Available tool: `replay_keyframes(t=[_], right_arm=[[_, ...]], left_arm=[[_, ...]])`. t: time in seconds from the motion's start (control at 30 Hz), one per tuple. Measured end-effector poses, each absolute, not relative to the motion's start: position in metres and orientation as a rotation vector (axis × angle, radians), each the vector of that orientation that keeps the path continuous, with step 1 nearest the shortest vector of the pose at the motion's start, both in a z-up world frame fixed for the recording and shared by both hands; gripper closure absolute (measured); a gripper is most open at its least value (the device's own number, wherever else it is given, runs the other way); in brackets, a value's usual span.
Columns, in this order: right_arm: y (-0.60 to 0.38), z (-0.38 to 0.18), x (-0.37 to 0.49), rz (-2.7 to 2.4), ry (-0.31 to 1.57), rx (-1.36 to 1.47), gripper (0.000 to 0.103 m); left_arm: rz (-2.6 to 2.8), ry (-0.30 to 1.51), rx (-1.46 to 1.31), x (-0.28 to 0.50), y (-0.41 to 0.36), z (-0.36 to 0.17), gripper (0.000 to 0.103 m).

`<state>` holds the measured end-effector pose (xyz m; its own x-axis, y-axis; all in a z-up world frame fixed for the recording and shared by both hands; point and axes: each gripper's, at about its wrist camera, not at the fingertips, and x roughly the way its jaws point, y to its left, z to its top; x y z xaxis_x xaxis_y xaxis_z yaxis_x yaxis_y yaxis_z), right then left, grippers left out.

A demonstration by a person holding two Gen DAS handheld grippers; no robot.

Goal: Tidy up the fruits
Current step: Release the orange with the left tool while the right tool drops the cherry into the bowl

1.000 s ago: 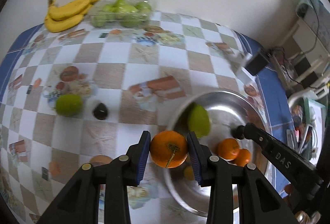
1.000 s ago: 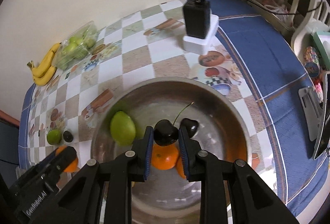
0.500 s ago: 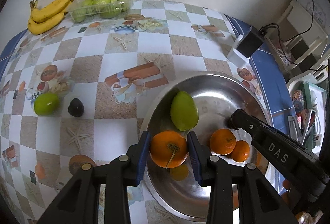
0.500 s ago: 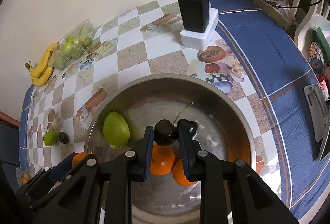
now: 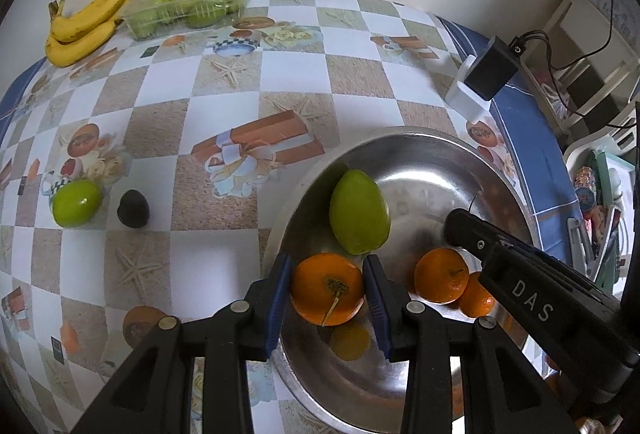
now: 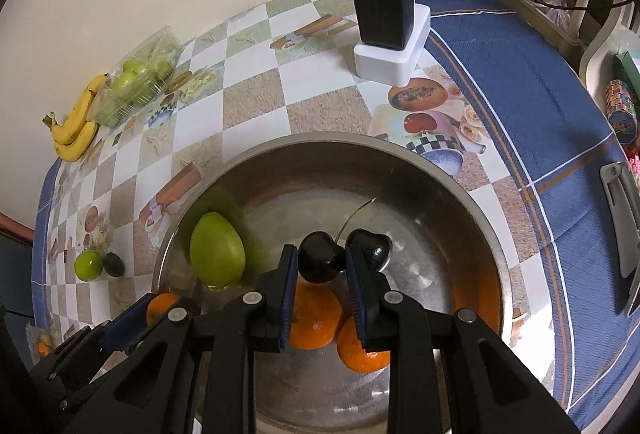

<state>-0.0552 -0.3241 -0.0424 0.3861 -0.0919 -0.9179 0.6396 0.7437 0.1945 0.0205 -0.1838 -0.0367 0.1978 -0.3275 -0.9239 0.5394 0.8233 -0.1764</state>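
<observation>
Carried over the bowl point(image 5: 424, 146), left tool point(image 5: 326, 288) grips orange point(image 5: 326, 288); right tool point(image 6: 322, 262) clamps a half-hidden, seemingly paired cherry point(image 6: 320, 256).

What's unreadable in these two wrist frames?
- Left wrist view: the right gripper tips are end-on, so its dark cherry is unseen.
- Right wrist view: the left gripper's big orange is mostly covered by its fingers.
- Steel bowl's near rim: hidden behind gripper bodies.

Bowl point(image 6: 460, 190) far half bare; green fruit point(image 6: 217, 254), two oranges point(image 6: 316, 318) crowd near side.
</observation>
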Motion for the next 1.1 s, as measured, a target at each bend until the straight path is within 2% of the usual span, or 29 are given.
replay_keyframes(t=[0.6, 0.77, 0.9, 1.1], right_arm=[[-0.324, -0.045, -0.053, -0.504, 1.09, 0.591, 0.077], [-0.324, -0.045, -0.054, -0.507, 1.09, 0.594, 0.076], [-0.325, -0.043, -0.054, -0.506, 1.085, 0.593, 0.076], [-0.324, -0.034, -0.056, -0.506, 1.066, 0.586, 0.076]], left_arm=[[-0.623, 1.239, 0.219, 0.02, -0.189, -0.042, 0.063], [-0.625, 1.242, 0.216, 0.02, -0.189, -0.04, 0.062], [-0.631, 1.23, 0.209, 0.02, -0.188, -0.036, 0.056], [-0.64, 1.212, 0.194, 0.02, -0.187, -0.027, 0.056]])
